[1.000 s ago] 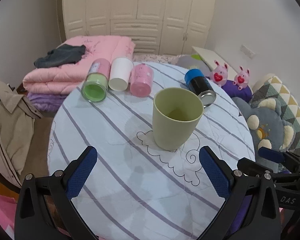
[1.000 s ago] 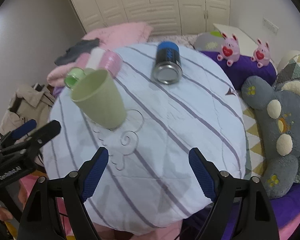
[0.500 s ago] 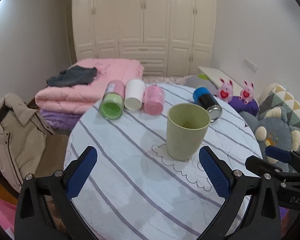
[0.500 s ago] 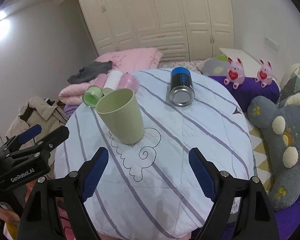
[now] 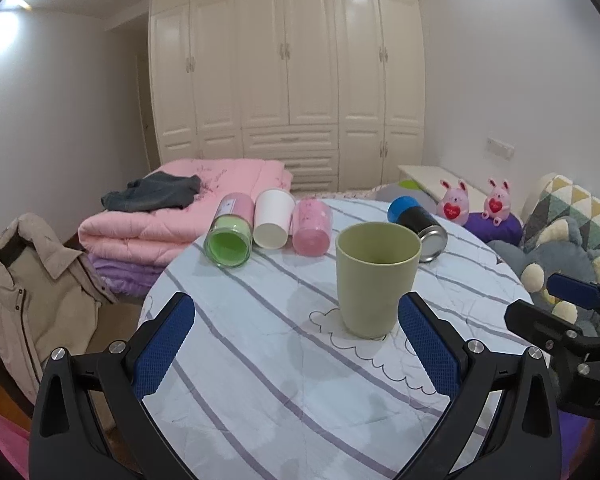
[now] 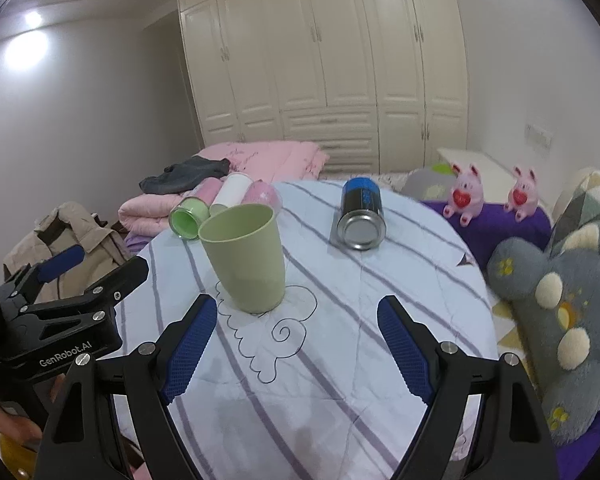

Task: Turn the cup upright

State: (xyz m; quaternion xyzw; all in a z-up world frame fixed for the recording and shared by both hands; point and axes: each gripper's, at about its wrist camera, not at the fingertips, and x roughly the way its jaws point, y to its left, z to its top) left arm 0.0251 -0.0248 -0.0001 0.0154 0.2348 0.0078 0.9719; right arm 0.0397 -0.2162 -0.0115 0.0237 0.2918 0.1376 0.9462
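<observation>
One pale green plastic cup (image 5: 376, 278) stands upright, mouth up, on the round table with the striped white cloth (image 5: 260, 360), at about 1 o'clock from my left gripper (image 5: 296, 344) and 11 o'clock from my right gripper (image 6: 296, 350). Both sets of jaws are spread wide and grasp nothing; the cup sits apart from all pads, so I judge the flip done. Four other containers lie on their sides toward 12 o'clock: a green-mouthed pink jar (image 5: 230, 236), a white paper cup (image 5: 273, 224), a pink dotted tumbler (image 5: 312, 226), and a blue-capped black metal can (image 6: 360, 214). Risks from here: my left gripper's right pad (image 5: 428, 350) is just beside the cup base, so a careless sweep toward 3 o'clock could knock it over. The cloth looks wrinkled and soft, so a snagged finger could drag it and tip the cup. The lying can might roll if the table is bumped.
</observation>
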